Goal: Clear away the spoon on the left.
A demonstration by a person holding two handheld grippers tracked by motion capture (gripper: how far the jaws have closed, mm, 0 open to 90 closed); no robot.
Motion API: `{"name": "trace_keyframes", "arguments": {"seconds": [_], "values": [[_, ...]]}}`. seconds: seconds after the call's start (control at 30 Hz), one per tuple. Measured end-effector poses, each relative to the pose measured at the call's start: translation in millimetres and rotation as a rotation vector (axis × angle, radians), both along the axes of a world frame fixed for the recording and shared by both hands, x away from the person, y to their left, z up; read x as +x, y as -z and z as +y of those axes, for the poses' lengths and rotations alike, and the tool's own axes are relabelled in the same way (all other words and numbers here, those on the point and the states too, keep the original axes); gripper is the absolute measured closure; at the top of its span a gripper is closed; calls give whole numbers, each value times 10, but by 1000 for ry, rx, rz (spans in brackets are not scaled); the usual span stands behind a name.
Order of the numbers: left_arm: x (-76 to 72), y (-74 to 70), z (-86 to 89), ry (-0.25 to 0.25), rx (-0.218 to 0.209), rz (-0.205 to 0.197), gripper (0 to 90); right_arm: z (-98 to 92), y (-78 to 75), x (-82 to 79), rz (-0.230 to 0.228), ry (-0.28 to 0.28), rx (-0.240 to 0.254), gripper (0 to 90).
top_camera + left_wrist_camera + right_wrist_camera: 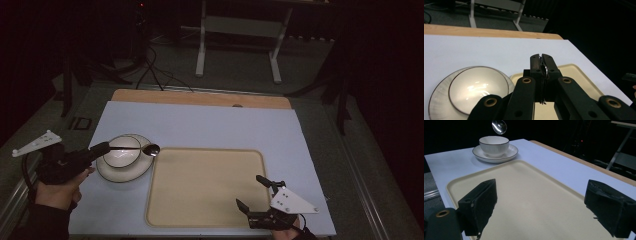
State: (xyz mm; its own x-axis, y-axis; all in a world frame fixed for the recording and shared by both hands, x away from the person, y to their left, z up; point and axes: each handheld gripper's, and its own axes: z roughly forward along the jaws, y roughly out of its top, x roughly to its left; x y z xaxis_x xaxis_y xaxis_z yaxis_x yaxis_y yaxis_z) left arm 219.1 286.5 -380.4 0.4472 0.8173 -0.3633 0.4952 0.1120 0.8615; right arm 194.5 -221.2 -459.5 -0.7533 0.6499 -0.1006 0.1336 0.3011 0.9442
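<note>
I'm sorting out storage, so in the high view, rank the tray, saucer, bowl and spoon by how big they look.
Largest to smallest:
1. tray
2. saucer
3. bowl
4. spoon; part of its handle sits in the left gripper's jaws, yet it still looks smallest.

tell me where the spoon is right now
In the high view the spoon is at left, clamped in the left gripper, held above the bowl toward the tray.

My table (210,125) has a pale blue-white top with a bare wooden strip (200,97) along its far edge. On it I see a cream tray (205,187) near me and, just beside its far left corner, a white saucer (125,172) carrying a bowl (121,151).
</note>
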Motion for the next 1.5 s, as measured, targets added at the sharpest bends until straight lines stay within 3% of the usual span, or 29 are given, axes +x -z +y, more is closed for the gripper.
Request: {"name": "trace_keyframes", "arguments": {"seconds": [0.17, 0.47, 0.77, 1.07, 1.27, 1.5], "values": [[48, -13, -66, 37, 10, 9, 892, -3, 3, 5, 3, 1, 0, 112], [182, 30, -236, 149, 42, 37, 891, -5, 10, 18, 8, 5, 1, 112], [262, -23, -410, 266, 101, 42, 890, 1, 19, 27, 14, 6, 1, 112], [327, -38, -526, 329, 129, 57, 889, 5, 19, 27, 13, 8, -1, 112], [374, -30, -625, 371, 187, 83, 889, 1, 19, 28, 12, 9, -2, 113], [403, -21, -760, 441, 220, 106, 889, -3, 18, 28, 8, 8, -4, 112]]}}
